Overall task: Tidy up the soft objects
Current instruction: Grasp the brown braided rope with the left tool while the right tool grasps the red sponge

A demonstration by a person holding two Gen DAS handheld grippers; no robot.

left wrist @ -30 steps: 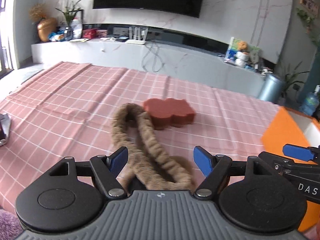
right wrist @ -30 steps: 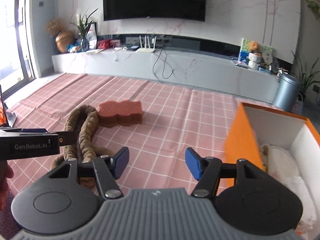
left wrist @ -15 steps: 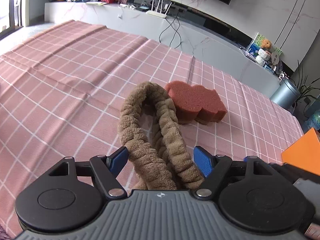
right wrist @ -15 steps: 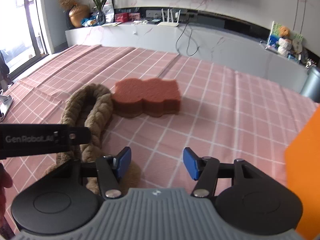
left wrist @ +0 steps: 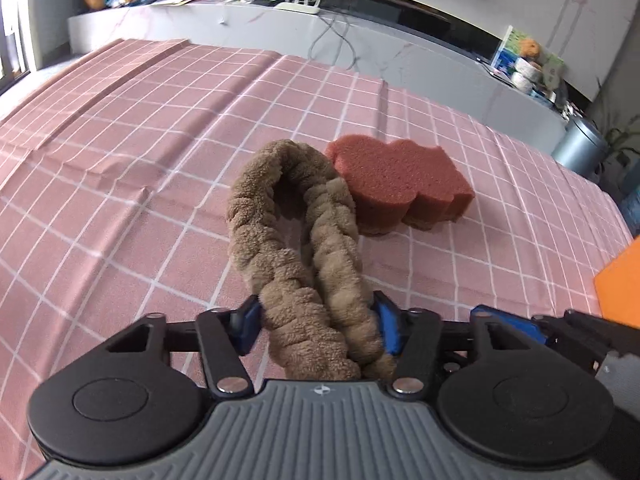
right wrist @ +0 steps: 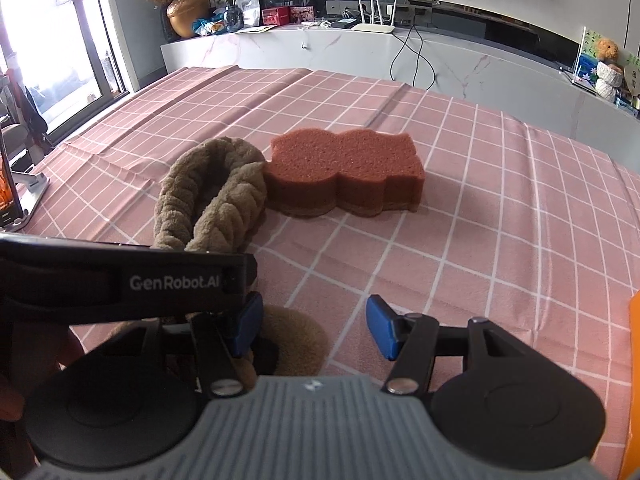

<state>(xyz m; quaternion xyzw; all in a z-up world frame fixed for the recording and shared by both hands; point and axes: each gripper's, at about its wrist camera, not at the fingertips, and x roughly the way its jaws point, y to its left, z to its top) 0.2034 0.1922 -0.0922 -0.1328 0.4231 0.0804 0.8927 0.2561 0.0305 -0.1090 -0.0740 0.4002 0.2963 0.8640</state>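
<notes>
A brown fluffy twisted rope toy [left wrist: 292,240] lies looped on the pink checked cloth [left wrist: 120,160]. My left gripper [left wrist: 316,326] is shut on its near end, both strands squeezed between the blue pads. A red-brown wavy sponge [left wrist: 400,184] lies just right of the loop, touching it. In the right wrist view the rope toy [right wrist: 216,192] and sponge [right wrist: 344,168] show ahead. My right gripper [right wrist: 316,326] is open and empty over the cloth, just right of the left gripper's body [right wrist: 120,280].
An orange box edge [left wrist: 620,276] stands at the right. A metal stand [right wrist: 24,196] sits at the cloth's left edge. A white marble counter [right wrist: 400,52] with clutter runs behind the table.
My left gripper has gone lower and closed its fingers on the rope toy's near end. My right gripper has moved forward and left, toward the sponge, still open.
</notes>
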